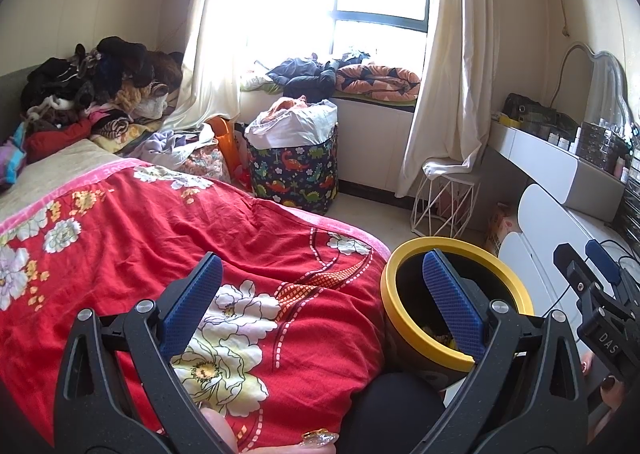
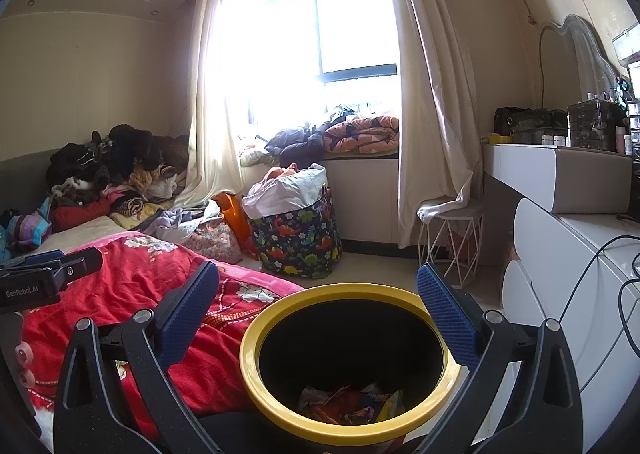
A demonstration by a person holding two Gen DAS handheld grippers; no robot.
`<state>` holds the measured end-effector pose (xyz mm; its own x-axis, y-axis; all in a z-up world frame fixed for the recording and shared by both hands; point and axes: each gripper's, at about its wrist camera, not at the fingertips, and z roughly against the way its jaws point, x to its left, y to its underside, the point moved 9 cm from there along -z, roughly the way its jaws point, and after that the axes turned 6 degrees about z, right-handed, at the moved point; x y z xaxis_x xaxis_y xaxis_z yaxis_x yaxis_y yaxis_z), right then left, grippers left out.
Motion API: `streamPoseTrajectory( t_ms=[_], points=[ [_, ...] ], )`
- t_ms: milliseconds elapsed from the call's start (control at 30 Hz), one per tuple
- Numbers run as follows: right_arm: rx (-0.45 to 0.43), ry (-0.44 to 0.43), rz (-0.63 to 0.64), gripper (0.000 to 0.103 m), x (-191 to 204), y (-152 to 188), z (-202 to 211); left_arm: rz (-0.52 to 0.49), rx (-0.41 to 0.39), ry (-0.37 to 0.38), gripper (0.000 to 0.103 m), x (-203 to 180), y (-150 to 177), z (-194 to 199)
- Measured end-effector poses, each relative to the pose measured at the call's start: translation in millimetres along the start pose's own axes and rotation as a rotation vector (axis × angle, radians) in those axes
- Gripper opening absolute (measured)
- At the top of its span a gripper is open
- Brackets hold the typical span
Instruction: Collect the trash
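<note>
A black trash bin with a yellow rim (image 2: 256, 386) stands beside the bed, and colourful wrappers (image 2: 352, 406) lie at its bottom. My right gripper (image 2: 318, 294) hangs open above the bin's mouth with nothing between its blue pads. In the left wrist view the same bin (image 1: 400, 318) sits low at the right. My left gripper (image 1: 322, 286) is open over the red floral bedspread (image 1: 140, 238), its right finger overlapping the bin's opening. The right gripper's tips (image 1: 580, 266) show at the far right of that view. No loose trash shows on the bedspread.
Clothes are piled (image 1: 96, 89) at the head of the bed. A dinosaur-print laundry basket (image 2: 298, 238) and a white wire stool (image 2: 450, 250) stand near the window. A white dresser (image 2: 560, 254) with cables runs along the right.
</note>
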<state>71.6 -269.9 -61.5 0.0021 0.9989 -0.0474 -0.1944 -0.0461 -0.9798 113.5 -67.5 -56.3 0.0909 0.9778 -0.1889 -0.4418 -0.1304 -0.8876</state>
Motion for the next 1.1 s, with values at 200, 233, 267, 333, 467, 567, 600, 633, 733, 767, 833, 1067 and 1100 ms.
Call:
streamPoseTrajectory(
  t_ms=[200, 233, 267, 333, 467, 567, 600, 633, 733, 767, 833, 1067, 1100],
  points=[
    [-0.003, 0.002, 0.0, 0.097, -2.0, -0.4, 0.2, -0.001, 0.0, 0.0, 0.092, -0.2, 0.3, 0.1],
    [-0.002, 0.003, -0.001, 0.097, -2.2, -0.4, 0.2, 0.0, 0.0, 0.001, 0.092, -0.3, 0.3, 0.1],
    [-0.003, 0.002, -0.001, 0.097, -2.4, -0.4, 0.3, -0.001, 0.0, 0.0, 0.092, -0.5, 0.4, 0.1],
    [-0.002, 0.003, 0.0, 0.097, -2.6, -0.5, 0.1, -0.001, -0.002, -0.001, 0.092, -0.8, -0.2, 0.3],
    [-0.002, 0.002, 0.0, 0.097, -2.4, -0.2, 0.2, -0.001, -0.003, -0.002, 0.092, -1.0, -0.3, 0.0],
    [-0.005, 0.003, 0.0, 0.097, -3.1, -0.9, 0.2, -0.001, -0.003, -0.001, 0.092, -0.8, -0.2, 0.2],
    [-0.006, 0.004, 0.0, 0.097, -4.4, -0.9, 0.7, -0.002, -0.003, -0.002, 0.092, -0.3, -0.1, 0.4],
    [-0.006, 0.005, -0.001, 0.097, -4.6, -0.9, 0.7, -0.002, -0.003, -0.001, 0.092, -0.2, -0.1, 0.4],
    [-0.004, 0.006, -0.001, 0.097, -5.6, -0.9, 0.3, -0.001, -0.003, -0.001, 0.092, -0.2, 0.0, 0.4],
    [-0.005, 0.006, -0.001, 0.097, -5.4, -0.9, 0.4, -0.002, -0.002, -0.002, 0.092, -0.5, -0.1, 0.0],
    [-0.005, 0.006, 0.0, 0.097, -5.5, -1.0, 0.3, -0.003, -0.002, -0.004, 0.092, -0.2, 0.2, 0.1],
    [-0.004, 0.004, -0.002, 0.097, -7.7, -0.7, -0.2, -0.003, -0.004, -0.011, 0.092, 0.1, -1.3, 0.7],
    [-0.004, 0.004, -0.001, 0.097, -7.6, -0.7, -0.2, -0.003, -0.004, -0.012, 0.092, 0.2, -1.2, 0.8]
  ],
)
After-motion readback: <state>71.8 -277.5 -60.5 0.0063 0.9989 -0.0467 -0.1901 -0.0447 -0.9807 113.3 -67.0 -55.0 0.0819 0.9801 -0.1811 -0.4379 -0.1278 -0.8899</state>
